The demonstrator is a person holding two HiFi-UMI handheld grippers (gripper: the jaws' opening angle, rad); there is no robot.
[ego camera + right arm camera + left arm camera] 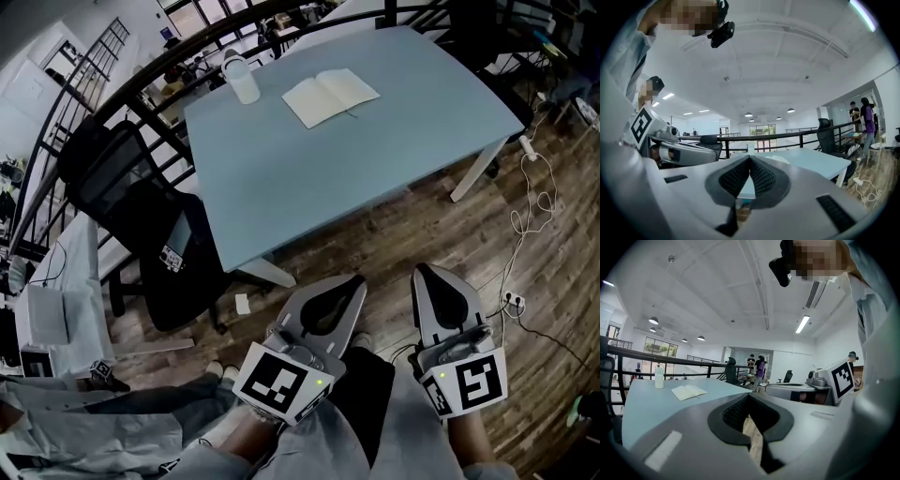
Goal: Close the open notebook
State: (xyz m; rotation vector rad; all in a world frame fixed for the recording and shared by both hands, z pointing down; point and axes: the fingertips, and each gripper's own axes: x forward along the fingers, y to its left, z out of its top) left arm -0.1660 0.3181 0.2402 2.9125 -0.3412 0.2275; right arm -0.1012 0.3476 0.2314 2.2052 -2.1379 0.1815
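An open notebook with pale pages lies flat on the far part of a light blue table. It also shows small in the left gripper view, the notebook lying beyond the jaws. My left gripper is held over the wooden floor, short of the table's near edge, shut and empty. My right gripper hangs beside it, also shut with nothing in it. In the gripper views both jaw pairs meet at the tips, the left gripper and the right gripper. The notebook is out of reach of both.
A white bottle stands on the table's far left corner. A black office chair sits left of the table. A white cable and power strip trail over the floor at right. A black railing runs behind the table. People stand far off.
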